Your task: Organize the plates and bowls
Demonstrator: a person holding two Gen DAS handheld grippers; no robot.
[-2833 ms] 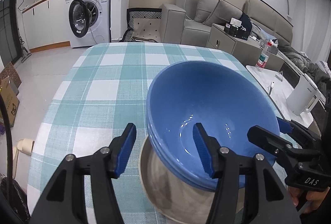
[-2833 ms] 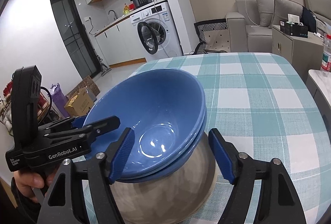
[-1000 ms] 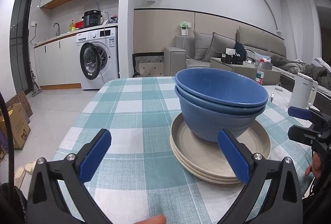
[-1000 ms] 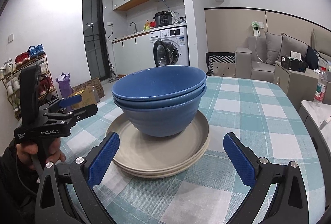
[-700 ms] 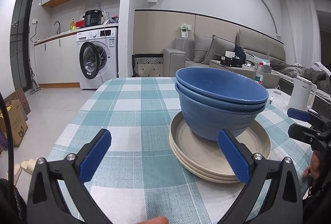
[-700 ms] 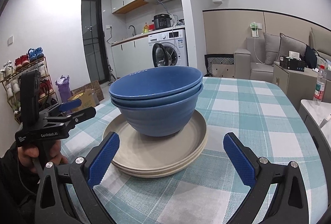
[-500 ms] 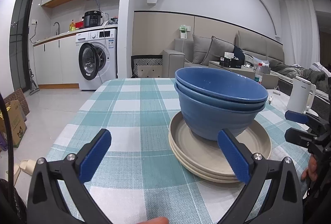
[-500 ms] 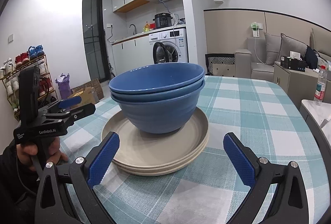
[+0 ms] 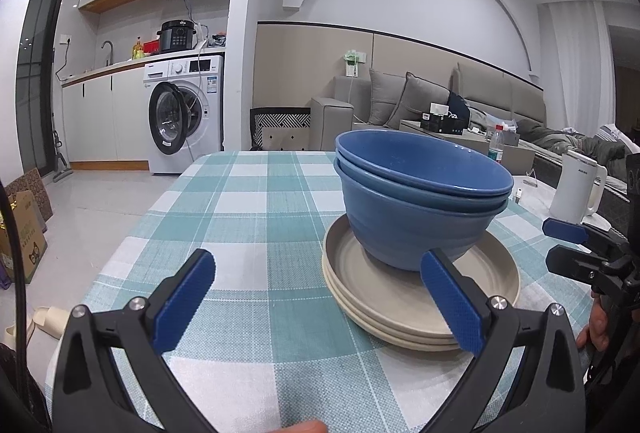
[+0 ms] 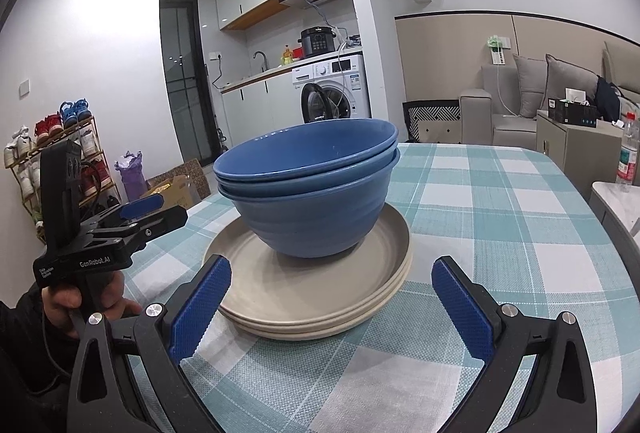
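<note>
1. Centrally, on the table (image 9: 256,201) with its teal-and-white check cloth: two blue bowls (image 10: 312,185) nested one inside the other, upright, sitting on a stack of beige plates (image 10: 316,293).
2. Plates lie flat, edges roughly aligned; count looks like three, not certain.
3. Left tongs (image 9: 316,301) spread wide, empty, near the stack; in their own view the right-hand pad overlaps the plate rim, contact cannot be told.
4. Right tongs (image 10: 330,303) also spread wide, empty, pads either side of the plates' near edge, no clear contact.
5. Each view shows the other tongs off to the side, held by a hand (image 10: 80,301).
6. Background: washing machine (image 9: 186,117), grey sofa (image 9: 404,101), white kettle (image 9: 576,189).
</note>
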